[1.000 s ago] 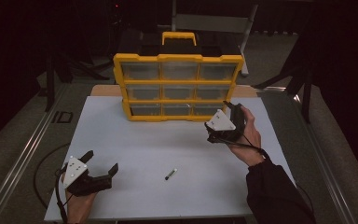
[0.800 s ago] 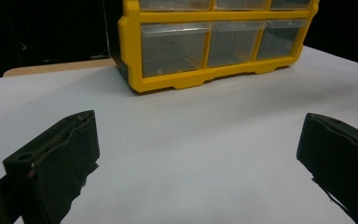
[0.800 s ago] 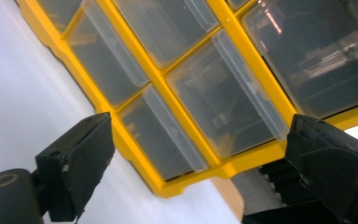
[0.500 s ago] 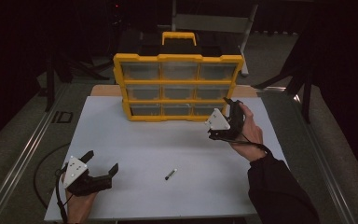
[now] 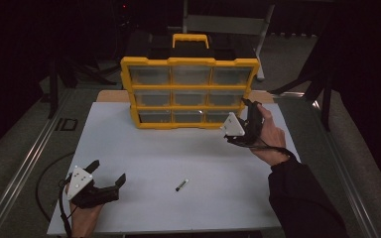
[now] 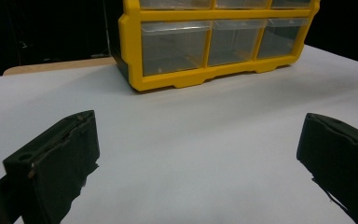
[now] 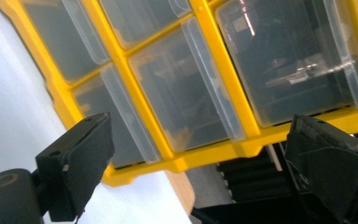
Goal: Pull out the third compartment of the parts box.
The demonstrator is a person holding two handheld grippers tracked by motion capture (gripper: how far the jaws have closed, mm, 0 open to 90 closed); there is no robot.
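Your right gripper [image 5: 248, 115] hangs at the yellow drawer cabinet's [image 5: 190, 92] bottom-right drawer [image 7: 186, 93], fingers apart, seemingly just short of touching. Your left gripper [image 5: 110, 174] rests at 8 o'clock on the white counter [image 5: 218, 153], fingers apart and empty. A small screw [image 5: 181, 185] lies toward 6.

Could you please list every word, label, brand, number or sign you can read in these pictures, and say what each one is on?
"ID": that is how a pale mark on the grey floor left of the table seems to read; it is small and may be part of a longer marking.
No readable text on the yellow drawer cabinet, its clear drawers, the left gripper, the right gripper or the small screw.
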